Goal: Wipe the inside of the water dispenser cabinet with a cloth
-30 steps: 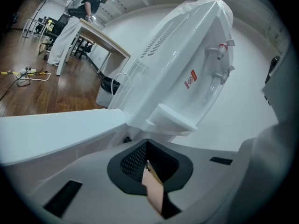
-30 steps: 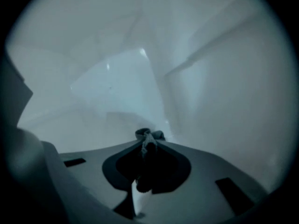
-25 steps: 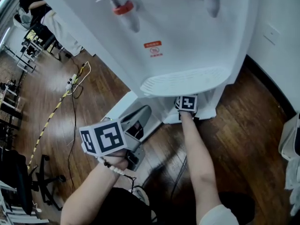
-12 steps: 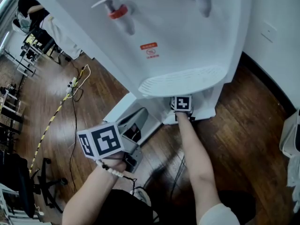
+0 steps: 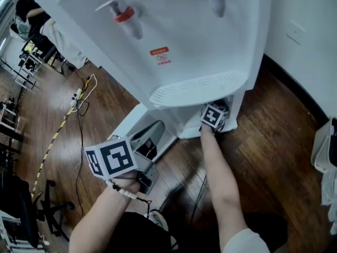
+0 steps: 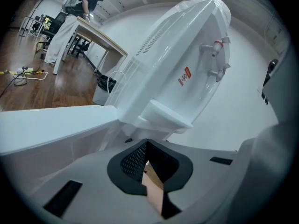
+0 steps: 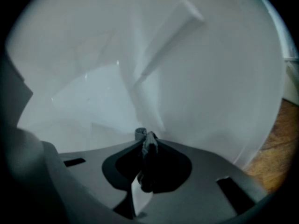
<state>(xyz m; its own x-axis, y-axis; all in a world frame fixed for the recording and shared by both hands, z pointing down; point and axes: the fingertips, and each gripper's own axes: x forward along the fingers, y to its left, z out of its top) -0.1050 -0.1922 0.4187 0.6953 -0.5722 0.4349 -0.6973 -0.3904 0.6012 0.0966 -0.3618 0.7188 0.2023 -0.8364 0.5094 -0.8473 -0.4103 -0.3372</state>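
Cloth (image 7: 147,157), pinched in the right gripper (image 7: 147,139), has been swept rightward inside the water dispenser cabinet (image 7: 88,101), so wiping is judged ongoing; the left gripper (image 6: 145,148) is held back, jaws pressed together on nothing.

The head view looks from above, steeply down the dispenser (image 5: 200,46) front to the floor (image 5: 274,120). The left gripper view sits low and a little way off, facing up at that same front. The right gripper view is close inside the cabinet (image 7: 93,101), facing its white walls.
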